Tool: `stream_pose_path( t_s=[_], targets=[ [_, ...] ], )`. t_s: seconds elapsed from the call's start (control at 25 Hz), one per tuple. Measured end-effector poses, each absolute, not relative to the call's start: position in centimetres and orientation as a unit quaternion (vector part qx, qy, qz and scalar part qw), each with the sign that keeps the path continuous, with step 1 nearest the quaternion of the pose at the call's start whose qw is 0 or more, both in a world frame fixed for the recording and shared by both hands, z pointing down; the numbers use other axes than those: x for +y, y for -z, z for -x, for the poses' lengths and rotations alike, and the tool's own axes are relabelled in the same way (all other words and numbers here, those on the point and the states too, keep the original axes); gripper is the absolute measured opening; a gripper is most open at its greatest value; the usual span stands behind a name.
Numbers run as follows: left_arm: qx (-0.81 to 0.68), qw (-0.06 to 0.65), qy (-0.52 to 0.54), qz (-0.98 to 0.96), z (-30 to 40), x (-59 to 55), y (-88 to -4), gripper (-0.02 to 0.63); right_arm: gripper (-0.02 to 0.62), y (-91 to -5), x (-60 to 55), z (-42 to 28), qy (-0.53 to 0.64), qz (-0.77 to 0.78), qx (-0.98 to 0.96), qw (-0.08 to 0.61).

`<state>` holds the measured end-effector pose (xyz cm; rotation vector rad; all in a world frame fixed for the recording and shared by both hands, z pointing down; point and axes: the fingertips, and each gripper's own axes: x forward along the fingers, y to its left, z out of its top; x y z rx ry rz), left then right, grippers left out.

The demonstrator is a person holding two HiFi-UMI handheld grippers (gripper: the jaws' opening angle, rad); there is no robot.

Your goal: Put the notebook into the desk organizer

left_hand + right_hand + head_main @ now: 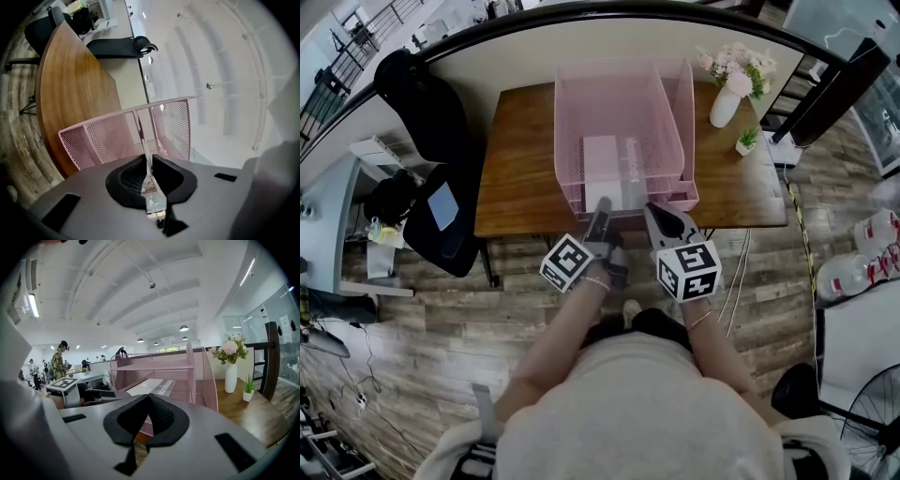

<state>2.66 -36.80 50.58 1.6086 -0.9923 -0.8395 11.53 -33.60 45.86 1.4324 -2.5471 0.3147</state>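
Observation:
A white notebook [603,169] lies flat in the bottom tray of the pink mesh desk organizer [581,103] on the wooden desk [517,173]. My left gripper [602,208] is at the tray's front, turned on its side. In the left gripper view the jaws [147,158] stand slightly apart, so the gripper is open, with the notebook's thin near edge [151,190] between them and the organizer [93,140] beyond. My right gripper [659,217] hovers beside it at the desk's front edge. Its jaws [148,396] are shut and hold nothing; it faces the notebook [154,386] in the organizer [206,376].
A white vase of pink flowers [727,98] and a small potted plant [747,141] stand on the desk right of the organizer. A black office chair [441,220] sits off the desk's left end. White bottles [862,253] lie on the floor at right.

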Motion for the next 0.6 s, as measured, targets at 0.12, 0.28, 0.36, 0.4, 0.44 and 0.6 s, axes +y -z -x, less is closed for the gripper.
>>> stream_pose_path(
  t_s=[0.12,0.28,0.36,0.4,0.44,0.6],
  targets=[
    [-0.417,0.510,0.341,-0.671,-2.8,-36.8,-50.6,0.046,0.011,-46.1,-33.6,-11.3,-0.107,-0.481,-0.864,0.104],
    [-0.417,0.502,0.337,-0.678,-2.8,-36.7,-50.4,0.064,0.011,-45.7,-33.5,-11.2,-0.104,-0.479,-0.866,0.100],
    [-0.415,0.497,0.334,-0.685,-2.9,-36.7,-50.0,0.092,0.011,-45.7,-33.4,-11.2,-0.107,-0.479,-0.866,0.098],
    [-0.414,0.495,0.332,-0.688,-3.0,-36.6,-49.8,0.107,0.011,-45.7,-33.3,-11.1,-0.108,-0.478,-0.866,0.098],
    [-0.415,0.494,0.327,-0.691,-3.1,-36.5,-49.6,0.123,0.011,-45.7,-33.1,-11.0,-0.108,-0.477,-0.867,0.098],
    [-0.417,0.507,0.308,-0.688,-3.4,-35.5,-49.9,0.170,0.011,-45.9,-32.6,-10.9,-0.112,-0.475,-0.868,0.098]
  ],
)
